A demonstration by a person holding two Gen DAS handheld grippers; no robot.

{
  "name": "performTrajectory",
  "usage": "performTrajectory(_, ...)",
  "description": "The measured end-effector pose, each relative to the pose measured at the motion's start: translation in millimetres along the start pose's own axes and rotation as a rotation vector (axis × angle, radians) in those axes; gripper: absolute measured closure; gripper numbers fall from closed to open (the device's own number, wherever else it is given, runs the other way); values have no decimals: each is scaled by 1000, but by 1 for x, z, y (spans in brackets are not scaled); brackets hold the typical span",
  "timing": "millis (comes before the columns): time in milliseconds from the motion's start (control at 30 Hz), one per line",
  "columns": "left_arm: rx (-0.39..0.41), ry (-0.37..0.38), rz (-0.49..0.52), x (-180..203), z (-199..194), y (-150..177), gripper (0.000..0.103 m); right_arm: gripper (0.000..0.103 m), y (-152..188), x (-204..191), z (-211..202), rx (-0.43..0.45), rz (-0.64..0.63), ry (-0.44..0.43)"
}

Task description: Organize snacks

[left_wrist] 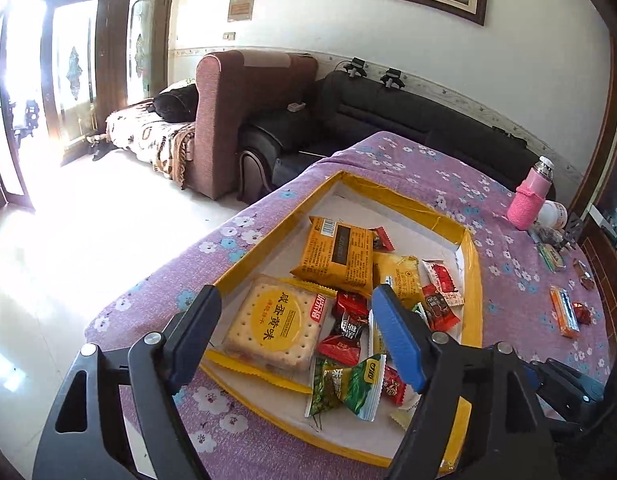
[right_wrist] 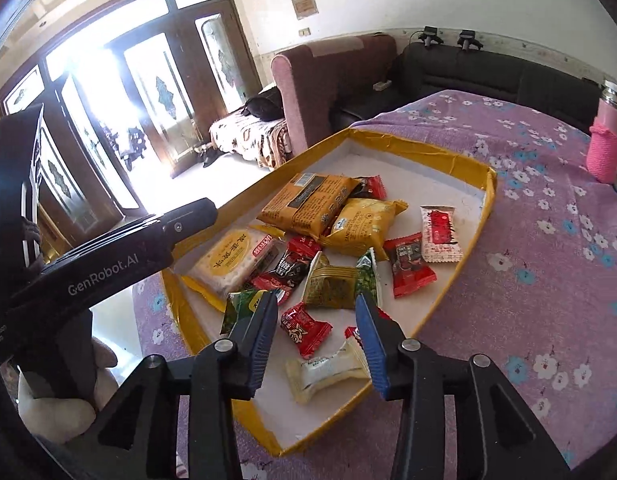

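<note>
A shallow yellow-rimmed box (left_wrist: 474, 280) with a white floor lies on the purple flowered tablecloth; it also shows in the right wrist view (right_wrist: 490, 200). It holds several snacks: a square cracker pack (left_wrist: 274, 326), orange biscuit packs (left_wrist: 336, 258), red candies (right_wrist: 304, 328), green packets (left_wrist: 354, 384) and a cream packet (right_wrist: 328, 372). My left gripper (left_wrist: 296, 328) is open and empty above the cracker pack. My right gripper (right_wrist: 318, 320) is open and empty above the red candy at the box's near end. The left gripper's body (right_wrist: 108, 256) shows in the right wrist view.
A pink-sleeved bottle (left_wrist: 528, 200) stands at the table's far right. Loose snacks, an orange bar (left_wrist: 564, 312) and a red candy (left_wrist: 582, 312), lie on the cloth right of the box. Sofas (left_wrist: 348, 120) stand behind the table; bright doors are at left.
</note>
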State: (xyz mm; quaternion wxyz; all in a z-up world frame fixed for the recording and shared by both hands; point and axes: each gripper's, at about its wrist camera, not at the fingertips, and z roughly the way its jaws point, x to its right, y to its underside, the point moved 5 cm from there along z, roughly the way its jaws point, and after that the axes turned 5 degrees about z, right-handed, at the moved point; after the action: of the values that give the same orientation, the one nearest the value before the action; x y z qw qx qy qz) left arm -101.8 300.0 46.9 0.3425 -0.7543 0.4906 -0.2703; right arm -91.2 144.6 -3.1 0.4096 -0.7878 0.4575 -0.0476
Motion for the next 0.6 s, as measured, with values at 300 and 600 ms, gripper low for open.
performTrajectory(300, 41, 18, 87, 43, -29, 0, 22, 52, 21, 37, -46, 76, 124, 14)
performTrajectory(600, 65, 34, 154, 77, -50, 1, 22, 45, 30, 62, -78, 138, 158, 44)
